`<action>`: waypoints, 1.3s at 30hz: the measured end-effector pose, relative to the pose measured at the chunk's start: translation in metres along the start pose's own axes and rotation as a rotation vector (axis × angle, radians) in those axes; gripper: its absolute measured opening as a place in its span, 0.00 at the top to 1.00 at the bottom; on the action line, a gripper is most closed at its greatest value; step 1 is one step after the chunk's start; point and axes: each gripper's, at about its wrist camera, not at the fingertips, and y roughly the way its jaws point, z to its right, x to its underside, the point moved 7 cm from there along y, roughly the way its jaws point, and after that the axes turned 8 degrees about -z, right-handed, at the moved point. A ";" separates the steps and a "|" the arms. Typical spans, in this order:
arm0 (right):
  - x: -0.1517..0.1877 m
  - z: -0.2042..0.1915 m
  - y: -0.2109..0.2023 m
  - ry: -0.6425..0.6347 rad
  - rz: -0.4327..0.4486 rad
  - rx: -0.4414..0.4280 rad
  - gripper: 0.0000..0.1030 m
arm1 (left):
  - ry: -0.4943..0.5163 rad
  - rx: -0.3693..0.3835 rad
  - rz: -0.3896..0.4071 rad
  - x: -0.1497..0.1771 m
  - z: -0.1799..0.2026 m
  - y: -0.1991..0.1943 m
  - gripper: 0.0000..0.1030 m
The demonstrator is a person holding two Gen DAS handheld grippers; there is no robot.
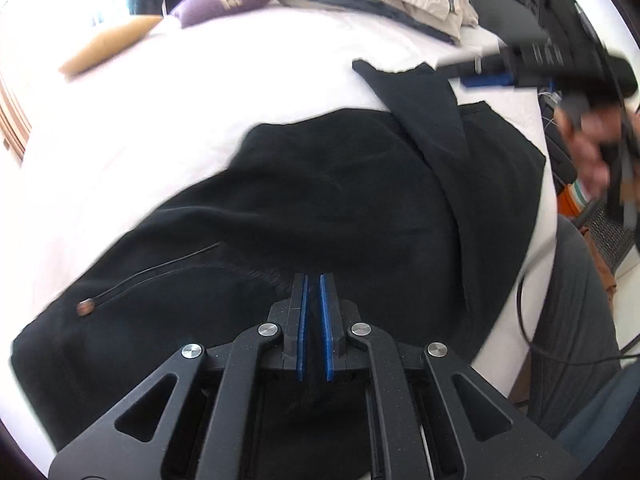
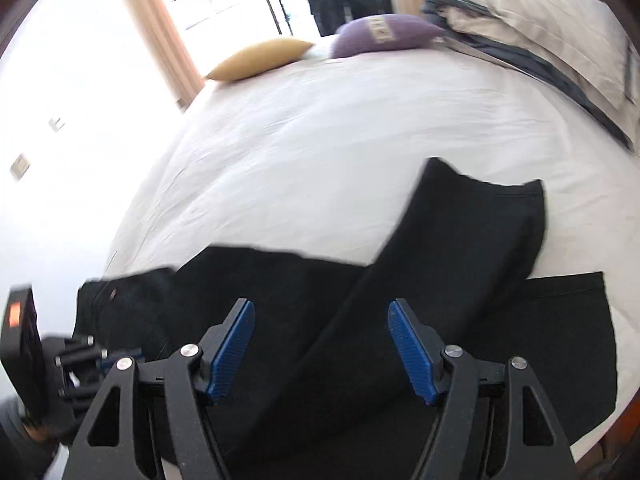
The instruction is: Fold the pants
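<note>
Black pants [image 1: 340, 200] lie spread on a white bed [image 1: 200, 100], one leg folded diagonally over the other [image 2: 460, 260]. A copper button [image 1: 84, 307] marks the waist end. My left gripper [image 1: 313, 292] sits at the waist edge, its blue pads nearly together with black fabric pinched between them. In the right wrist view it shows blurred at the lower left [image 2: 100, 360]. My right gripper [image 2: 322, 344] hovers over the folded leg with its jaws wide apart and nothing between the pads. It appears blurred at the upper right of the left wrist view [image 1: 488, 80], held by a hand [image 1: 592, 148].
A yellow pillow [image 2: 260, 58] and a purple pillow [image 2: 384, 36] lie at the far side of the bed. A pile of beige and grey bedding [image 2: 540, 28] sits at the far right. Curtains and a bright window stand beyond. White sheet stretches between the pants and the pillows.
</note>
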 end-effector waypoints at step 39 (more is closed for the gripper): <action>-0.081 0.150 0.011 0.392 0.120 0.127 0.96 | -0.102 0.093 -0.022 0.013 -0.011 0.055 0.95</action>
